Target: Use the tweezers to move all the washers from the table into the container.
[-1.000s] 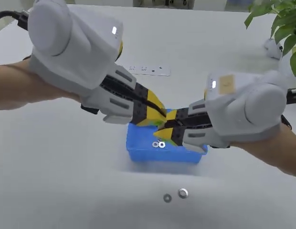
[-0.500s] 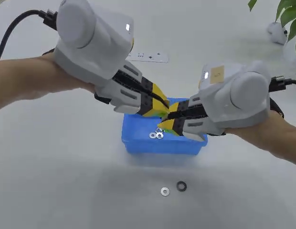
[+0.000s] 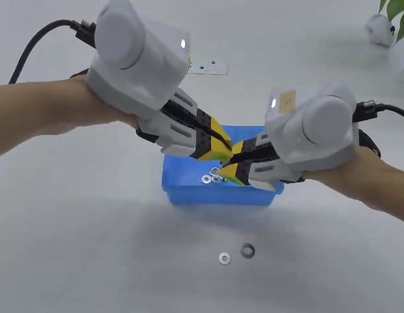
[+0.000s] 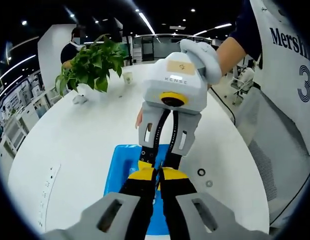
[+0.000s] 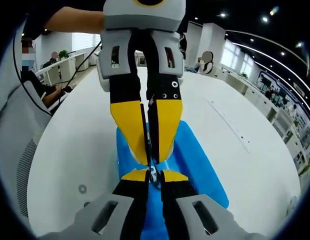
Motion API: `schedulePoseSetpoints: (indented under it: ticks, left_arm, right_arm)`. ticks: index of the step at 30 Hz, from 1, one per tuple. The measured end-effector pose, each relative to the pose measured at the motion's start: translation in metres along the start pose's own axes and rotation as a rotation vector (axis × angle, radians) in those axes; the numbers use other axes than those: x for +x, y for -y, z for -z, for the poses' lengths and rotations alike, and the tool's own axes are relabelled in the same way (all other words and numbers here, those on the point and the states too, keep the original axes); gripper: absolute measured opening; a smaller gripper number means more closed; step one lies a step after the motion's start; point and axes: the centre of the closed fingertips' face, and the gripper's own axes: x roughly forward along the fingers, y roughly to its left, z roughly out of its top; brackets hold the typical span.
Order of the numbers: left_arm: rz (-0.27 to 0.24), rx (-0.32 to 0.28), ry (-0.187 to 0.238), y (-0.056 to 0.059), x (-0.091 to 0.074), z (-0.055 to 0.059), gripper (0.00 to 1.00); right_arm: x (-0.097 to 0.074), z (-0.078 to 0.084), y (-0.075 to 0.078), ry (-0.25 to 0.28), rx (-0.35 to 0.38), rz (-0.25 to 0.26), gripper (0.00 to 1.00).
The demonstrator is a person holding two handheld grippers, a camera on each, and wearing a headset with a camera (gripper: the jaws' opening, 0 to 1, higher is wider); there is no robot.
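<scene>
Washers [image 3: 212,177] lie clustered inside the blue container [image 3: 182,195], with open bench [image 3: 72,261] on every side. Your left gripper [image 3: 226,152] is clenched on the tweezers [image 5: 147,140]; the right gripper [image 3: 222,172] has its jaws drawn together, on what I cannot tell. Tips nearly touch above the rim: bump them and the tweezers may slip. Two loose washers [image 3: 247,250] wait just in front of it.

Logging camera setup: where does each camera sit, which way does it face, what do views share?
Head view: from the headset, down onto left gripper and right gripper meeting over the blue container; both forearms show.
Left gripper view: along its jaws, facing the right gripper, arm, jersey.
Right gripper view: along its jaws, facing the left gripper, arm.
All share the blue container.
</scene>
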Motion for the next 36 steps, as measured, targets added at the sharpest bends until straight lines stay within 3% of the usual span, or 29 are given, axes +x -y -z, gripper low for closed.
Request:
schedulePoseSetpoints:
  ticks: [8, 20, 27, 36]
  left_arm:
    - [-0.004, 0.026, -0.01, 0.002, -0.004, -0.001, 0.07]
    - [-0.024, 0.053, 0.025, 0.012, -0.021, -0.025, 0.07]
    - [-0.031, 0.093, 0.031, 0.031, -0.031, -0.04, 0.07]
    - [-0.023, 0.097, 0.026, 0.053, -0.036, -0.049, 0.07]
  right_arm:
    - [-0.003, -0.002, -0.002, 0.0, -0.021, 0.003, 0.11]
    - [-0.026, -0.022, -0.006, 0.049, -0.037, 0.023, 0.11]
    - [-0.041, -0.034, -0.021, 0.065, -0.066, 0.029, 0.11]
    - [-0.053, -0.04, -0.041, 0.065, -0.089, 0.015, 0.11]
